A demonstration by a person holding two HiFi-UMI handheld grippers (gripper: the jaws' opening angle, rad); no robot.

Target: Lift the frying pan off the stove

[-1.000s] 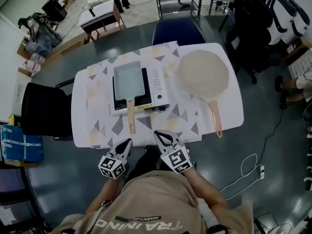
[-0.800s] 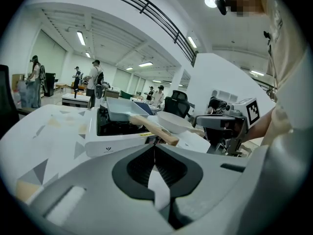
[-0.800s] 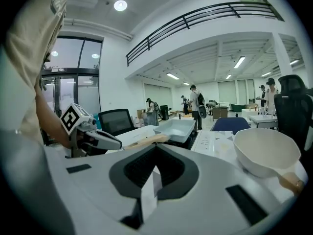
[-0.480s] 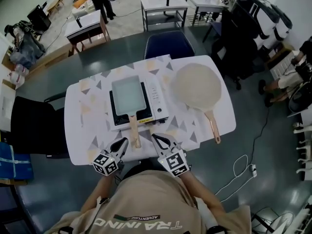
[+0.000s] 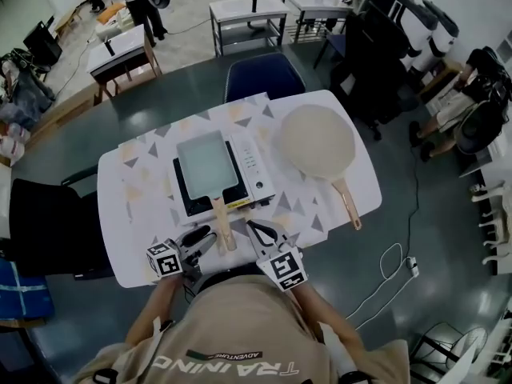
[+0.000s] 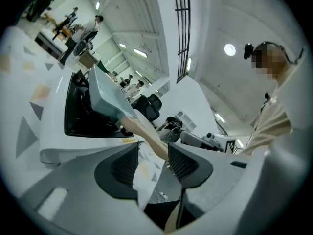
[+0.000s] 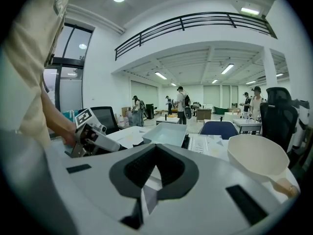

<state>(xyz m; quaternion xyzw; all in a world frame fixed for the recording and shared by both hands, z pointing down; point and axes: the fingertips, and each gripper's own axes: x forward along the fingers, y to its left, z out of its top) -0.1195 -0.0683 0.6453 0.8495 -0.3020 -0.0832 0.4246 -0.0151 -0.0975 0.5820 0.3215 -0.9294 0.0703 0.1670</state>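
A rectangular pale grey-blue frying pan (image 5: 206,162) sits on a white portable stove (image 5: 258,176), its wooden handle (image 5: 222,219) pointing toward me. My left gripper (image 5: 206,235) lies just left of the handle's end at the table's near edge. Its jaws have just been opening and now stand open. In the left gripper view the handle (image 6: 145,134) runs from the pan (image 6: 105,100) toward the left gripper (image 6: 152,160), and neither pad presses on it. My right gripper (image 5: 252,226) sits right of the handle, shut and empty. The right gripper view shows the right gripper (image 7: 156,151) facing the pan (image 7: 170,132).
A round cream pan (image 5: 318,140) with a wooden handle lies on the patterned tablecloth (image 5: 144,190) right of the stove. A blue chair (image 5: 264,74) stands at the far side and a black chair (image 5: 48,222) at the left. A cable (image 5: 392,266) lies on the floor.
Both grippers have moved up to the table's near edge, on either side of the handle's end. The left gripper has rolled and its jaws have opened.
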